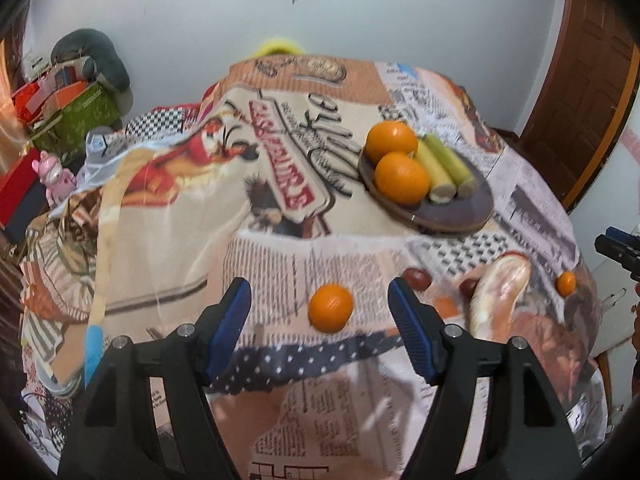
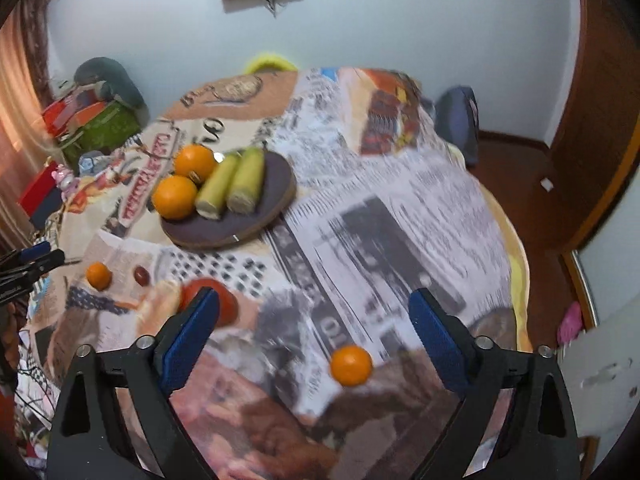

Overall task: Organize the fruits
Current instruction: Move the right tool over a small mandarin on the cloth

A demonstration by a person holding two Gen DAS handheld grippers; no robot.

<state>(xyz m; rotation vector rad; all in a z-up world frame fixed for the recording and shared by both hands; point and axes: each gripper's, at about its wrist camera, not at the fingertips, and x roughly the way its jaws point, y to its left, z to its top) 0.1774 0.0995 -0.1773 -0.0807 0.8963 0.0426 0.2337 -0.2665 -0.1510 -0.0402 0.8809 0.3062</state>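
A dark round plate (image 1: 460,208) (image 2: 256,220) on the printed tablecloth holds two oranges (image 1: 402,178) (image 2: 175,197) and two pale yellow-green corn cobs (image 1: 448,166) (image 2: 232,186). A small orange (image 1: 331,308) lies on the cloth between the fingers of my open left gripper (image 1: 320,316); in the right wrist view it sits at the left (image 2: 98,275). Another small orange (image 2: 351,365) (image 1: 566,283) lies between the fingers of my open right gripper (image 2: 316,344). Dark red fruits (image 1: 417,278) (image 2: 141,275) lie on the cloth. A red tomato (image 2: 228,300) sits behind my right gripper's left finger.
The round table is covered by a newspaper-print cloth (image 1: 280,240) (image 2: 400,200). Boxes and clutter (image 1: 64,112) stand to the left. A brown wooden door (image 1: 588,100) is at the right, and a backpack (image 2: 458,120) sits on the floor beyond the table.
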